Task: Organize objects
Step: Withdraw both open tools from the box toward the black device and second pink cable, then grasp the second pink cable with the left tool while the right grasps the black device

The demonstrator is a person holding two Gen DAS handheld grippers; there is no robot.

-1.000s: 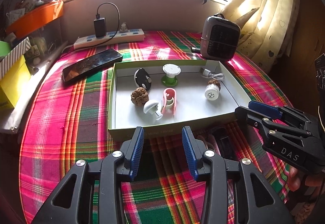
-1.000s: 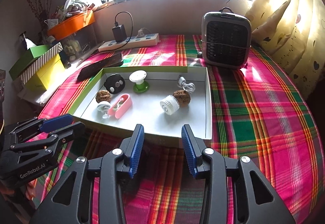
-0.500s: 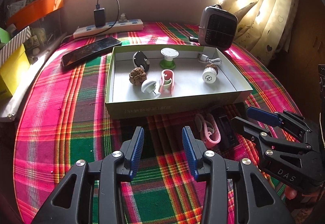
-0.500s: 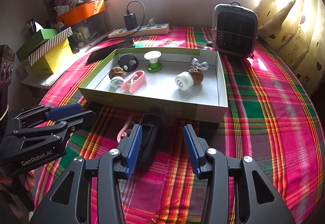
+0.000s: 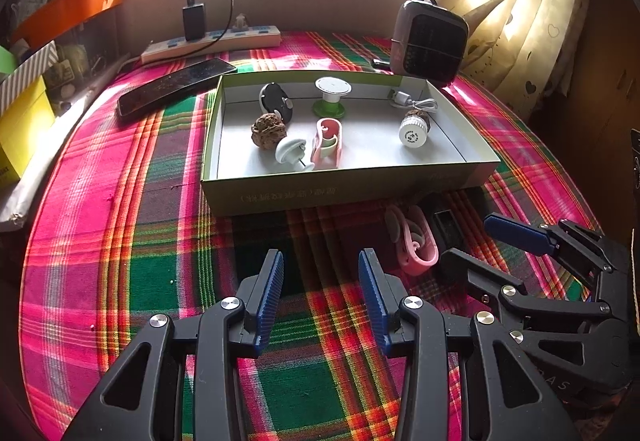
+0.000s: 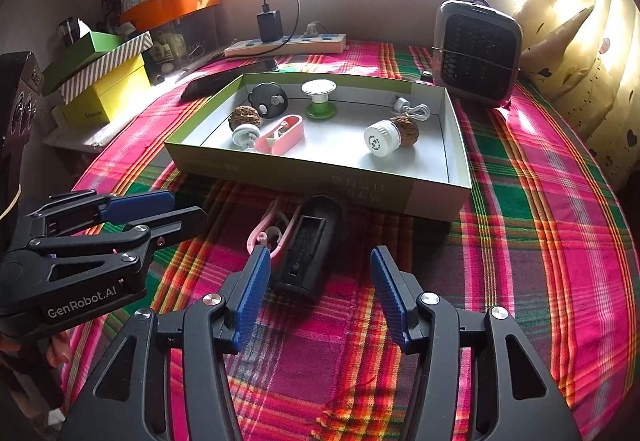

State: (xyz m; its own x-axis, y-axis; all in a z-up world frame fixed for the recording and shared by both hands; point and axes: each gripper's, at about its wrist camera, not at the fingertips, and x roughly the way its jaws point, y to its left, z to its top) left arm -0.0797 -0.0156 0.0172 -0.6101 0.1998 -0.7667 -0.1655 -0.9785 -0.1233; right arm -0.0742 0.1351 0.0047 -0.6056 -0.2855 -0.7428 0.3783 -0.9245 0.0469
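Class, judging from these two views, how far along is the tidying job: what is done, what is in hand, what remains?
Done: small items, such as a pink plastic clip and a white round cap, already lie in the shallow green cardboard box.
In hand: nothing; the right gripper, its jaws just opening, stands open before a black oblong device.
Left: that device and a second pink clip on the plaid cloth.

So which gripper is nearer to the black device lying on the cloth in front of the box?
Right. The right gripper sits just short of the black device, its jaws open and just widened, nothing between them. The left gripper is off to the side, beyond the pink clip.
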